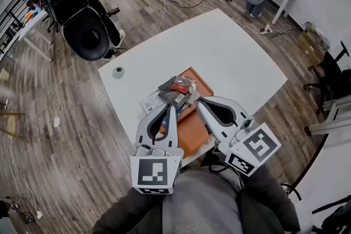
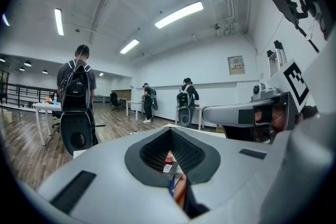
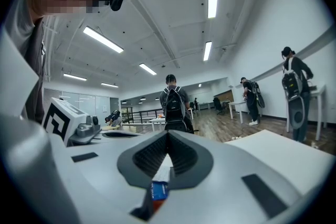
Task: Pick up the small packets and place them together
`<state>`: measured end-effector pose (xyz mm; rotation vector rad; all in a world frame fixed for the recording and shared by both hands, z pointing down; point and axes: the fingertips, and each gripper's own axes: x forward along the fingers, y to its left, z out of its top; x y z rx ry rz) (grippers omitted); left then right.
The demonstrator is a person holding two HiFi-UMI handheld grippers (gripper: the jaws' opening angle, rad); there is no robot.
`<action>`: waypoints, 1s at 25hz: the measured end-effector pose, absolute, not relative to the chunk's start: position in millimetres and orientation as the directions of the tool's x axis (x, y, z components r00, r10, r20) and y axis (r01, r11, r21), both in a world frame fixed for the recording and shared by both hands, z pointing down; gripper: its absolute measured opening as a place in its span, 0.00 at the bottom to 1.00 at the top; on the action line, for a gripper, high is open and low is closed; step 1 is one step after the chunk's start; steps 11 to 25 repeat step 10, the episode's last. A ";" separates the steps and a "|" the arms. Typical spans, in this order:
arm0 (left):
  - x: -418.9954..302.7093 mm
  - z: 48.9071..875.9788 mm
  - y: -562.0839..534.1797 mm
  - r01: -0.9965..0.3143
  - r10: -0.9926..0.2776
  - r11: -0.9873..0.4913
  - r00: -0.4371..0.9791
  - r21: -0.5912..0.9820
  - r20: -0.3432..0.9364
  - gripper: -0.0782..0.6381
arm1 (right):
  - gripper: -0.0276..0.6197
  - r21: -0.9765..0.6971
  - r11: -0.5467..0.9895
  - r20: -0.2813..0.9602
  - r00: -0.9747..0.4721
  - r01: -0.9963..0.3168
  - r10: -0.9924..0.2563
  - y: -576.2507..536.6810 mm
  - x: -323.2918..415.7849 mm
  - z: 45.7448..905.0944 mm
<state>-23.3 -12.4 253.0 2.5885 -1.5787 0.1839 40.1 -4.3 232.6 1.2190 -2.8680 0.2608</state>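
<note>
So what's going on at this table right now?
A person holds the left gripper and right gripper low over a white table. Both have their jaws closed and look empty. The small packets lie heaped together at the far end of an orange board, just beyond the gripper tips.

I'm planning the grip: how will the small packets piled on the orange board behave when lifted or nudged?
The packets look thin and flat, so probably light and floppy, sagging from a pinch. They overlap in a loose heap, so nudging one likely drags its neighbours. On the smooth orange board they may slide easily.
</note>
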 end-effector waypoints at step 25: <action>-19.6 259.1 -16.0 -0.899 -0.883 -0.436 0.436 0.038 0.172 0.10 | 0.05 -0.147 0.682 0.090 -0.696 -0.716 -0.712 -8.3 47.6 236.4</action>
